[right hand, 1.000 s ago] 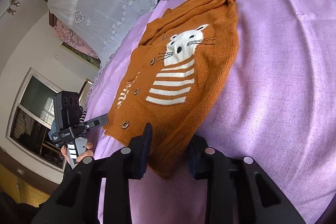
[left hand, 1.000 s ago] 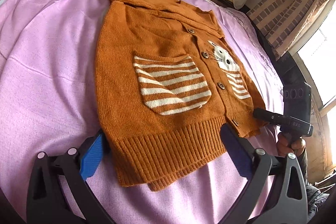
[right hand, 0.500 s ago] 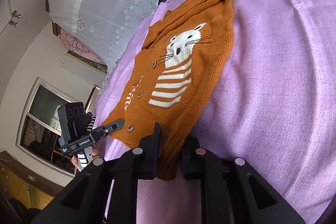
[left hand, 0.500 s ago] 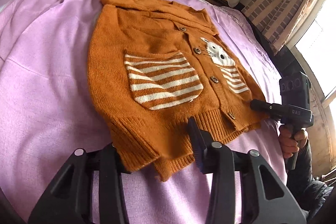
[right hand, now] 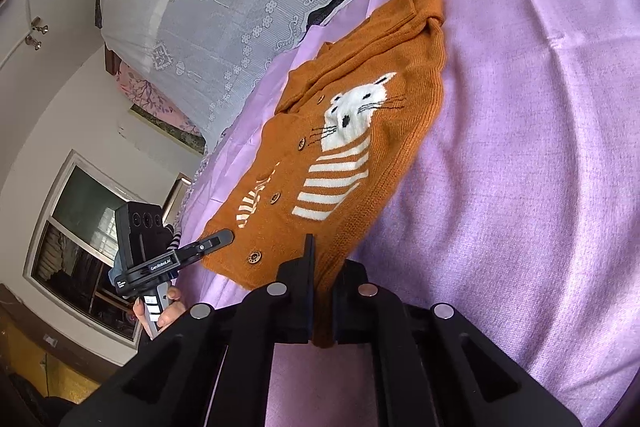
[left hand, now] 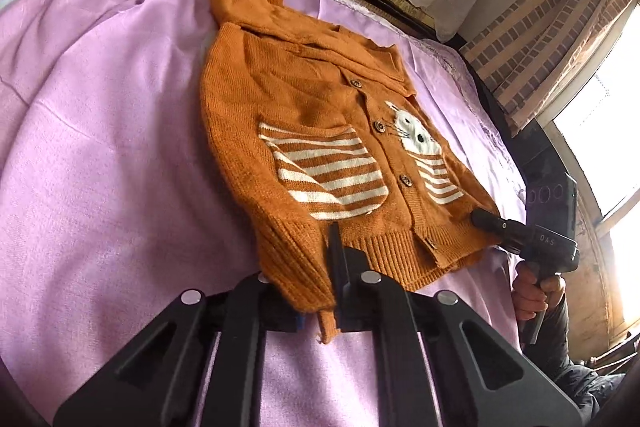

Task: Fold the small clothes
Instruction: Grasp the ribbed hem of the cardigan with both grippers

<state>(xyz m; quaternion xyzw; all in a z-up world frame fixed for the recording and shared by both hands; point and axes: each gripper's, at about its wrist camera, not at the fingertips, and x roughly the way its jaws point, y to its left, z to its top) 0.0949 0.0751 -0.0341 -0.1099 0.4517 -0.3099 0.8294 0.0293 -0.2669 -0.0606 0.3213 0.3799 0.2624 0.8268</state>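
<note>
Two grippers are clamping the same hem, one at each bottom corner of the cardigan (left hand: 320,131), which is lying flat, front up and buttoned, on the pink sheet (left hand: 100,155).

Left gripper (left hand: 320,291): jaws have just been closing and are now pinching the ribbed hem at the corner on the striped-pocket side; knit is bunching between the fingers and a small tail is hanging below them. Right gripper (right hand: 322,301): jaws have also just been closing, and are now clenching the hem corner on the cat-motif side, cloth squeezed between the fingers.

Key relation: the cardigan's long axis is running from the held hem straight away from both sets of fingers toward the collar at the far end. Both hands are sitting at the near end, roughly equally close, so judging by this layout the coming fold is most likely going to carry the hem up and forward onto the chest.

Hard to make out:
- the pinched edge itself is being hidden by finger bodies in both wrist views;
- whether one knit layer or both is being caught cannot be told;
- sleeves are appearing tucked across near the collar, but their exact lie is unclear.
</note>
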